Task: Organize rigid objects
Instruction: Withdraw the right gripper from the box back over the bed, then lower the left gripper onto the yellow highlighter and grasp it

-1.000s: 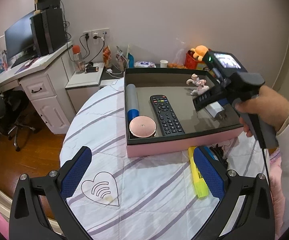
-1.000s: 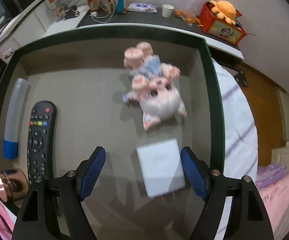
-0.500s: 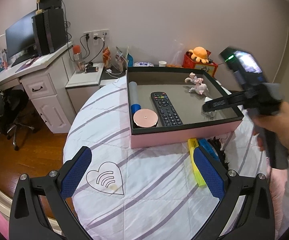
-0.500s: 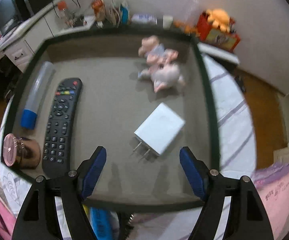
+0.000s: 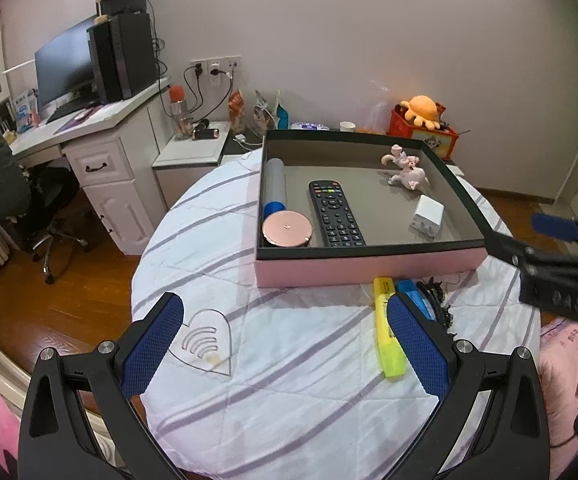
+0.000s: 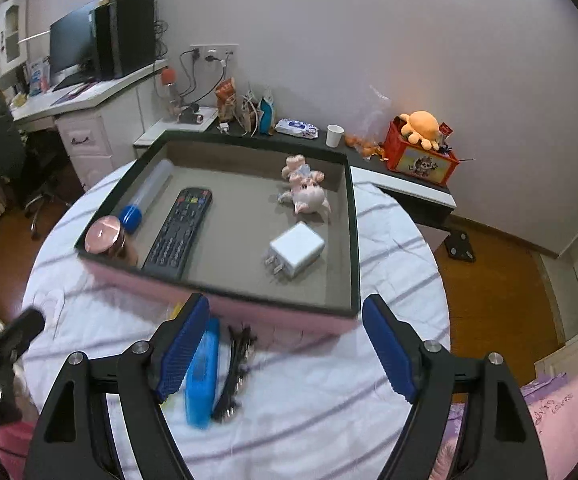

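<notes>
A pink box (image 5: 369,268) with a dark rim sits on the striped round table. Inside lie a black remote (image 5: 336,214), a clear tube with a blue cap (image 5: 275,186), a rose-gold round tin (image 5: 287,230), a pink pig figurine (image 6: 307,194) and a white charger (image 6: 297,249). In front of the box lie a yellow highlighter (image 5: 387,332), a blue bar (image 6: 201,376) and a black toothed clip (image 6: 235,372). My left gripper (image 5: 285,344) hangs open over bare cloth. My right gripper (image 6: 285,346) hovers above the box's near wall, its jaws opening and holding nothing.
A low shelf behind the table carries an orange plush in a red crate (image 6: 421,148), a paper cup (image 6: 334,135) and snack bags. A white desk (image 5: 101,152) with a monitor stands at the left, with an office chair (image 5: 49,208). Pink bedding (image 6: 557,408) lies at the right.
My right gripper has let go of the white charger inside the box and has pulled back and up to the box's near side. The left gripper drifted slightly.
</notes>
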A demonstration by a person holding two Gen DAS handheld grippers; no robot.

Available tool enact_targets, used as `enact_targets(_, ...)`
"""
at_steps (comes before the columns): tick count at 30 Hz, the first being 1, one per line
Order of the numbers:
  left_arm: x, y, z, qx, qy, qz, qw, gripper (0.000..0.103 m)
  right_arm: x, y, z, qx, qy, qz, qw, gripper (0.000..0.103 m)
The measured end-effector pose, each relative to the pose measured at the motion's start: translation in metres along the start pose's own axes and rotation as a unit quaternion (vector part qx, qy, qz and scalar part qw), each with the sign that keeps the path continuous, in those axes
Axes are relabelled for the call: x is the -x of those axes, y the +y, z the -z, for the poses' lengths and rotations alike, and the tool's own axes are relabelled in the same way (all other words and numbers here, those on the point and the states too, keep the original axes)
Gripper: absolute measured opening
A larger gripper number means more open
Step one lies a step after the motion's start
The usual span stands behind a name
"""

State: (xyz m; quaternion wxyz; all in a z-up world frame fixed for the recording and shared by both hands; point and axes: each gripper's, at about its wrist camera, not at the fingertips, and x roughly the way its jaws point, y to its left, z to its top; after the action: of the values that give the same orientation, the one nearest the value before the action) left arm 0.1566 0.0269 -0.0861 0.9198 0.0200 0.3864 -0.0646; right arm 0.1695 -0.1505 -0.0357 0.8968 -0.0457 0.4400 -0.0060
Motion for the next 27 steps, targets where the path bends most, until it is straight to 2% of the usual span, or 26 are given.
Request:
enact_targets(12,0.008,-0.038,0.019,-0.008,0.007,-0.018,0.9998,0.103,0.017,-0.038,0.055,-0.024,-0.017,-0.046,0.999,0.081)
enact_targets(21,-0.013,-0.064,0.039,-0.033,0.036,-0.029,0.9984,0.102,-0.003,-0.054,0.092,-0.037,0.010,-0.072,0.997,0.081)
enact_targets(26,-0.034,-0.076,0.044,-0.048,0.063,-0.032,0.9964,0.084,-0.014,-0.056,0.100,-0.037,0.019,-0.090,0.995,0.081)
enact_targets(27,-0.039,-0.078,0.045,-0.050,0.070,-0.035,0.9957,0.083,-0.016,-0.056,0.101,-0.036,0.021,-0.093,0.995,0.081)
